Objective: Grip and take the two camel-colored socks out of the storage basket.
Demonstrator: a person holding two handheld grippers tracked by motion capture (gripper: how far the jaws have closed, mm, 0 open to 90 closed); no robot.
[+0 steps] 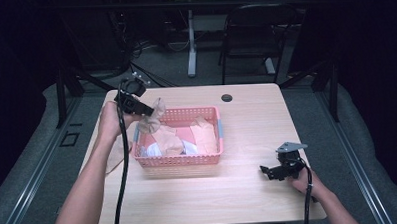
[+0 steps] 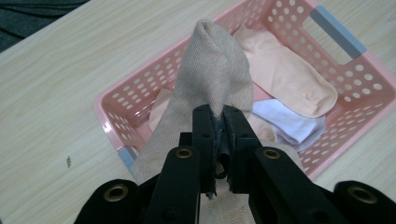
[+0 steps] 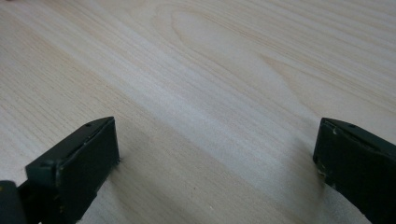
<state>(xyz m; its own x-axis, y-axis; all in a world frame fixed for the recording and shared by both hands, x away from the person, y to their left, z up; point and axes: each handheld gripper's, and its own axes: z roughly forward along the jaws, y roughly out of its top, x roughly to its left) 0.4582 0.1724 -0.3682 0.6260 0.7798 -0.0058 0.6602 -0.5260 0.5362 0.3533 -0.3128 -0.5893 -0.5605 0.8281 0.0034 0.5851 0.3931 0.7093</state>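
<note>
The worktop [image 1: 249, 190] is a pale wood-grain slab that takes up the middle of the high view, with a small dark grommet hole [image 1: 227, 98] near its far edge. Left of centre on it sits the pink basket [image 1: 178, 160], perforated all round, with a grey handle strip [image 1: 219, 129] on its right end. Inside lie a peach sock [image 1: 205, 137] and a white sock [image 1: 188, 148], among other pale cloth.

The person's left forearm comes up from the lower left of the frame, the hand raised above the basket's left end and bent inward. The left gripper [image 1: 149, 111] points right and slightly down, jaws pinched nearly together on a beige sock [image 1: 154, 118] that hangs over the basket's left edge. The right forearm enters at the lower right; the right gripper [image 1: 264, 169] rests low on the worktop, well apart from the basket, pointing left.

The left gripper view gives the grip close up: the beige sock [image 2: 212, 79] is bunched between the two black jaws and drapes both ways, the peach sock [image 2: 285, 77] and white sock [image 2: 292, 122] lying in the basket [image 2: 116, 105] beneath. The right gripper view shows its jaws standing wide apart with bare wood [image 3: 215, 93] between them.
</note>
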